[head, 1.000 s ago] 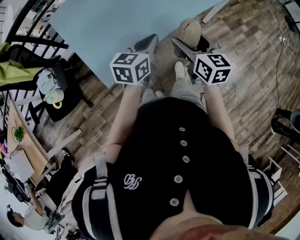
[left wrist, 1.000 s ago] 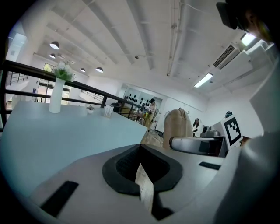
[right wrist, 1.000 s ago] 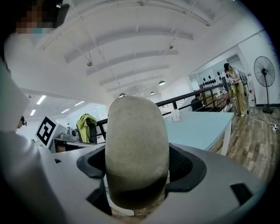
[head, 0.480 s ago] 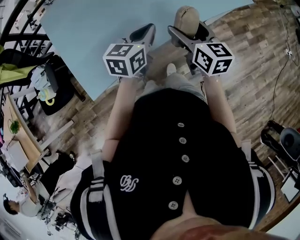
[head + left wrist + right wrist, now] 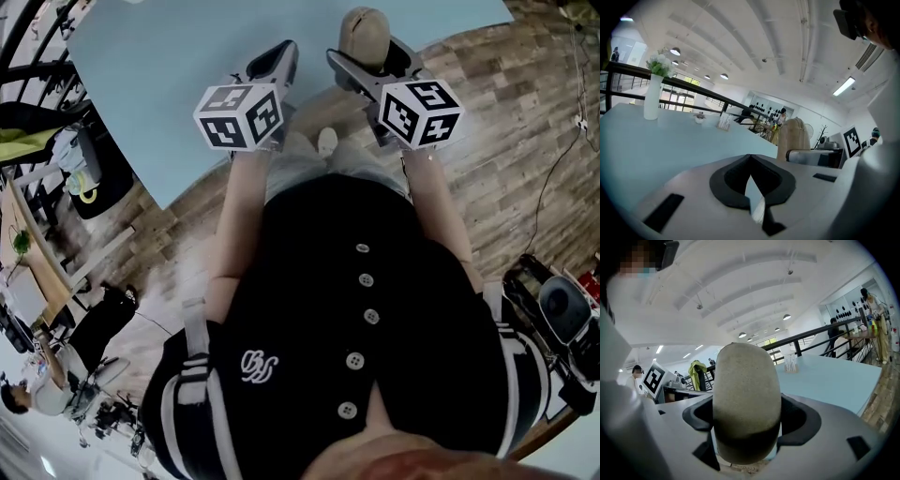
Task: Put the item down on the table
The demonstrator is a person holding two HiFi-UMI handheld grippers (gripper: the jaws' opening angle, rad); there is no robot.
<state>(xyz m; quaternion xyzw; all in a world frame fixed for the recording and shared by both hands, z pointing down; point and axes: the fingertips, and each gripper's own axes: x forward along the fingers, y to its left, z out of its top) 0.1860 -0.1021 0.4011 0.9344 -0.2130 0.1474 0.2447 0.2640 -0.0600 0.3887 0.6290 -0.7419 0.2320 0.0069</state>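
Head view steeply down; both gripper views low, across the shared table (image 5: 169,66).

Open-plan office, desks (image 5: 39,279), railing (image 5: 693,87), strip lights (image 5: 846,86)

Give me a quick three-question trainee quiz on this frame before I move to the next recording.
1. True or false: the left tongs hold something.
2. The right tongs grip: A) a cup B) a tan rounded block C) a bottle.
3. Fill in: the white vase on the light-blue table holds ___.
Key: 1 false; 2 B; 3 flowers.
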